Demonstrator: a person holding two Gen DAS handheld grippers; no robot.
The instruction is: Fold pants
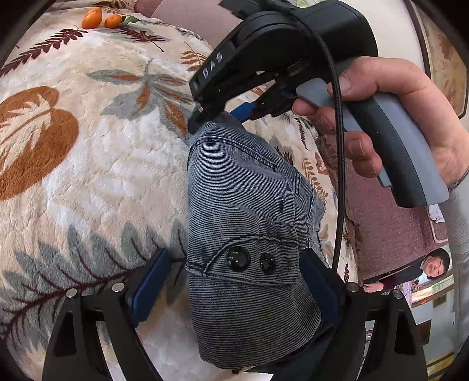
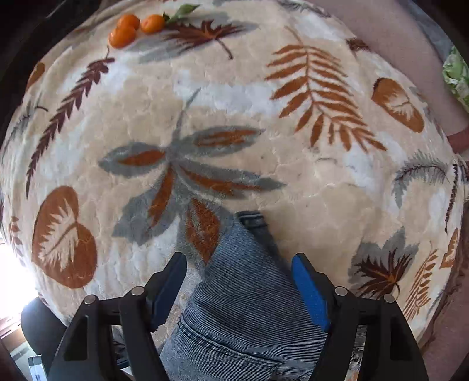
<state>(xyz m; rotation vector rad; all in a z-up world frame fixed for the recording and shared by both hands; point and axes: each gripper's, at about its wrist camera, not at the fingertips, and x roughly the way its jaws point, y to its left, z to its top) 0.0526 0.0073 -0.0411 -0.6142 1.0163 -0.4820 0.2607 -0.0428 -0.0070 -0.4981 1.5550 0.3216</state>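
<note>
Grey-blue ribbed denim pants (image 1: pixel 243 222) are laid bunched on cream plush leaf-print blanket (image 1: pixel 117 164), well short of mandarins (image 1: pixel 101 18). Fold barely started; smoothing, all folds left. Left hand-held gripper (image 1: pixel 234 281) spread astride waistband, unpressed. Right hand-held gripper (image 2: pixel 239 290) half-spread astride pants; pinch cannot be told. Pant legs cut off, hidden.

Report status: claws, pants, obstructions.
Left claw open, straddling pants. Right claw open astride far end, not clamped. Oranges far off, nothing blocking.
</note>
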